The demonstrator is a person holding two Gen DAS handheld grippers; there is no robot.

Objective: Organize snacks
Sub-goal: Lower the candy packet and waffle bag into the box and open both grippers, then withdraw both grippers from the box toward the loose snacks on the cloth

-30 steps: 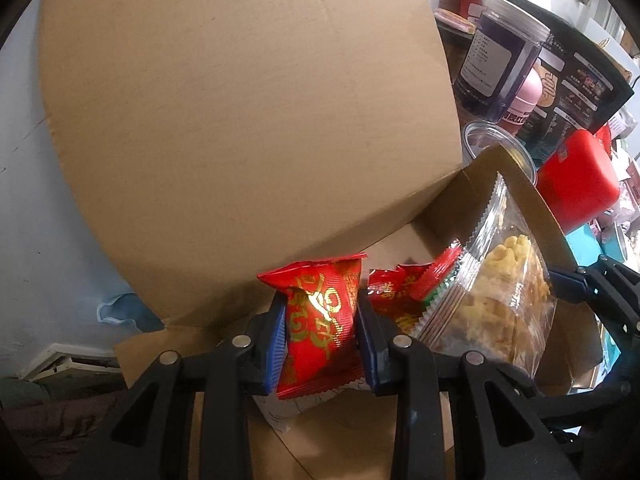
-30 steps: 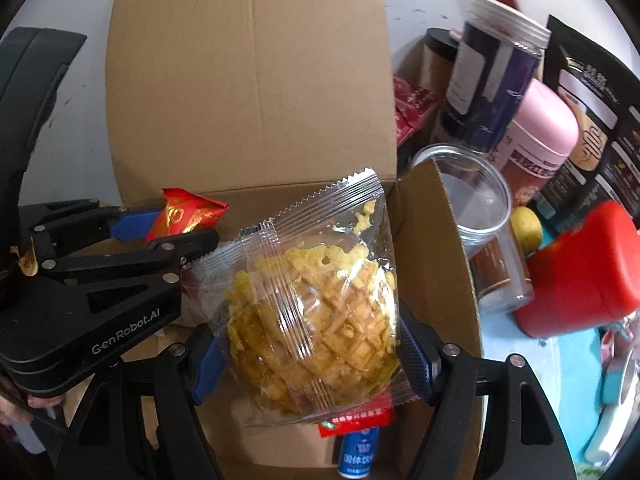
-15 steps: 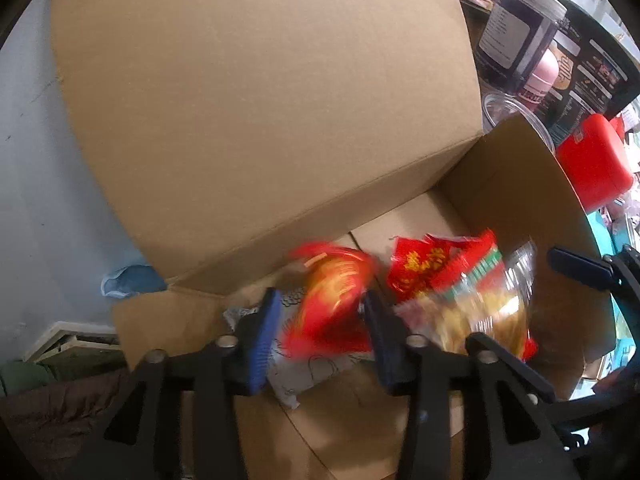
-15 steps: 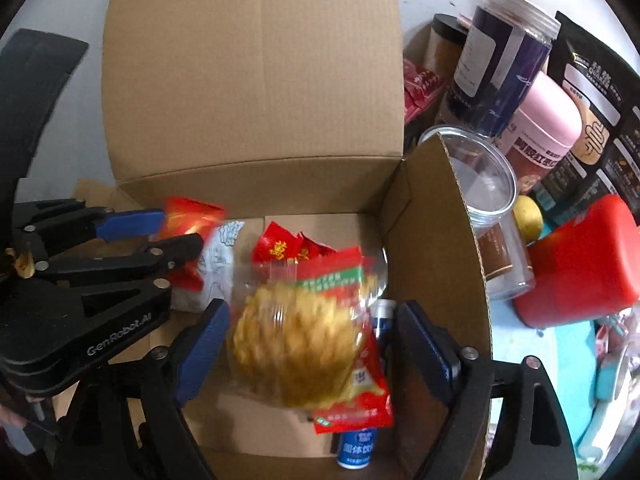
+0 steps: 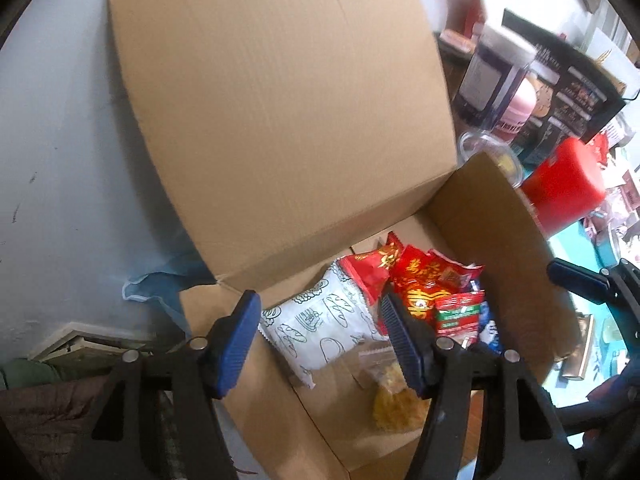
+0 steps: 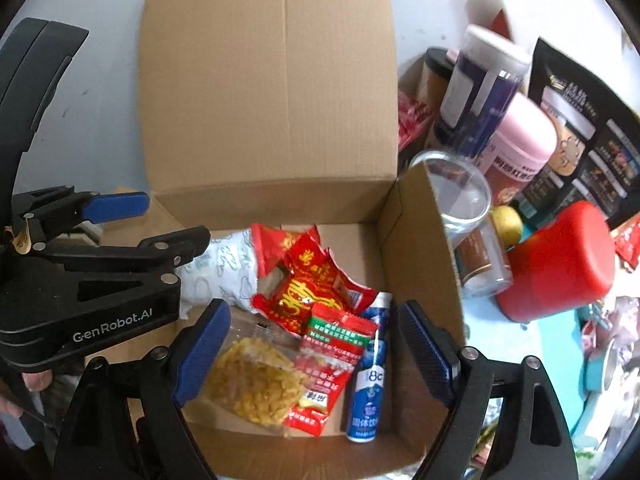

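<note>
An open cardboard box [image 6: 420, 240] holds the snacks. The small red packet with gold print [image 5: 368, 268] lies on a white packet with bread drawings [image 5: 320, 320]. The clear bag of yellow crackers [image 6: 256, 384] rests on the box floor beside red packets [image 6: 308, 292] and a blue tube [image 6: 370, 380]. My left gripper [image 5: 318, 300] hangs above the box, its jaws opening, with nothing pressed between the pads. My right gripper [image 6: 312, 312] stands open above the cracker bag and touches nothing. In the right wrist view the left gripper [image 6: 176, 219] sits at the left.
The box's tall back flap [image 6: 268, 80] stands upright. To the right of the box crowd a dark blue jar [image 6: 480, 92], a pink canister [image 6: 520, 144], a clear jar [image 6: 464, 208], a red container [image 6: 560, 264] and a black bag [image 6: 588, 120].
Both grippers opened and rose. The left let go of the small red packet and the right let go of the cracker bag; both now lie in the box.
</note>
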